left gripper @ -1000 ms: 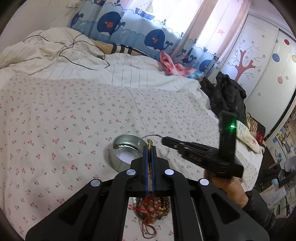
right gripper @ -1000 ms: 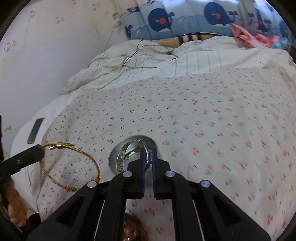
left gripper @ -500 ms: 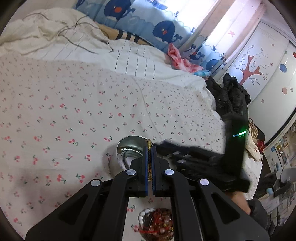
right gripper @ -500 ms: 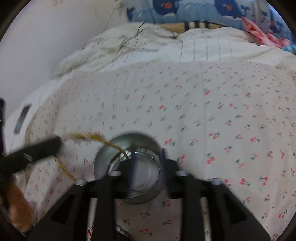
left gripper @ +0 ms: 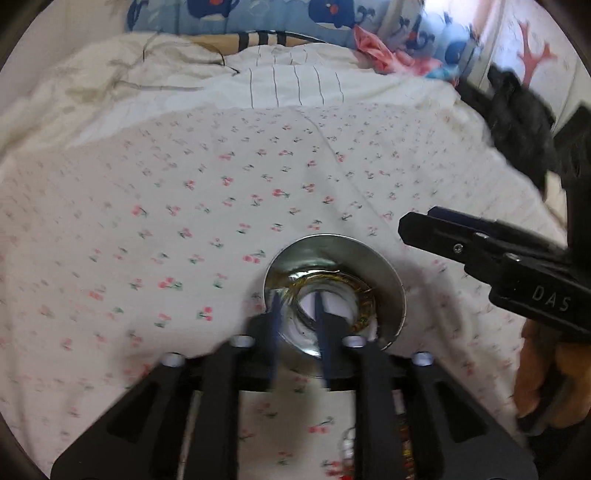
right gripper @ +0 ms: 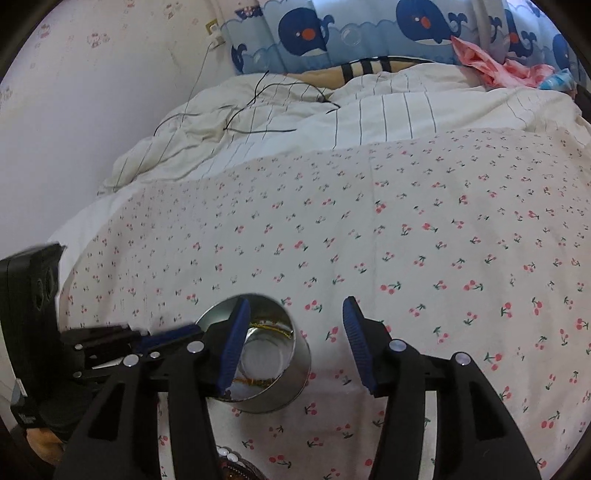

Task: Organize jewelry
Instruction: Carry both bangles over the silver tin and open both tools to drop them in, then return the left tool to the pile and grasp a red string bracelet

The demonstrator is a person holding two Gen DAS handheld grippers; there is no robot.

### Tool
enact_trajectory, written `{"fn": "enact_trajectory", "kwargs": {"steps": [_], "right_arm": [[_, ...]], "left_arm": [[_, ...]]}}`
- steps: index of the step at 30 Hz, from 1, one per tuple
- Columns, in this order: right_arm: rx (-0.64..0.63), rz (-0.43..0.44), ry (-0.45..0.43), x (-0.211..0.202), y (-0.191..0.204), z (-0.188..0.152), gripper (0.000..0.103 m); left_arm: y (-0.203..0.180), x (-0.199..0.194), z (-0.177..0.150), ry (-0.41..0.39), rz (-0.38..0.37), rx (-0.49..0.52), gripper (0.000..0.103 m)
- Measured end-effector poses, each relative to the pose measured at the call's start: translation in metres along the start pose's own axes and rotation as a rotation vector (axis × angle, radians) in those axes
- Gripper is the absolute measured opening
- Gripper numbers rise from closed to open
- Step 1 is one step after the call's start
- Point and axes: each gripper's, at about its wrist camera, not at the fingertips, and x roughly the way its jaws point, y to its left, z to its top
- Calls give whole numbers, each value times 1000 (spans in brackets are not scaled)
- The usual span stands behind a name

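A round silver tin (left gripper: pixel 384 273) (right gripper: pixel 291 373) sits on the cherry-print bedsheet. A gold and beaded cord bracelet (left gripper: pixel 364 314) (right gripper: pixel 273 326) lies coiled inside it. My left gripper (left gripper: pixel 297 332) hangs just over the tin's near rim, jaws a little apart and empty. My right gripper (right gripper: pixel 293 343) is wide open and empty, its left finger (right gripper: pixel 236 343) over the tin; it also shows in the left wrist view (left gripper: pixel 480 251). A pile of bead jewelry (left gripper: pixel 373 458) (right gripper: pixel 236 465) lies near the front edge.
The bedsheet (right gripper: pixel 406 229) spreads flat behind the tin. A rumpled white duvet (right gripper: pixel 295 110) with a black cable lies at the back, below whale-print bumpers (right gripper: pixel 369 33). Dark clothing (left gripper: pixel 517 122) lies at the bed's right side.
My left gripper opened and let the gold bracelet fall into the tin. My right gripper opened wide and drew back to the right of the tin.
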Motion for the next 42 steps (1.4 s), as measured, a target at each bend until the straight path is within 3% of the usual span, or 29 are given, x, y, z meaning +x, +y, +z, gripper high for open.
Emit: {"fn": "enact_trajectory", "kwargs": {"steps": [1,2,7,15,21,25,33,34,36,38,40,42], "right_arm": [[1,0,1,-1,0,-1,52],[3,-1,1,-3,-1,-3,52],[-10,7,-3,-28,-1,-17,52],[-59,56,106,-68,-9,-96,52],[-201,12,94,-70,17,-115,52],[-232,-1,151,-53,22,-123,51],[-187,-26,169,-47,13,-124,51],[-178,-28,168,-48,11,-123,51],[-157,-27,167,-48,9,-121,51],[-147,-20,165,-50,7,-120,51],[-148,-18,165,-51,7,-120,51],[-147,-15,163,-52,7,-120,51]], "left_arm": [[1,-5,0,-13,14,2,49],[2,-13,0,-37,27,-1,59],[19,-52,-15,-84,-1,-54,64],[32,-79,-103,-51,-137,-173,65],[26,-73,-146,-56,-202,-221,65],[3,-70,-155,-65,-206,-135,65],[-28,-72,-157,-93,-207,-10,65],[-30,-73,-157,-97,-210,-3,65],[-33,-73,-159,-97,-212,10,54],[-35,-70,-159,-81,-205,22,35],[-34,-65,-160,-49,-206,22,22],[-34,-63,-162,-37,-206,25,18]]}}
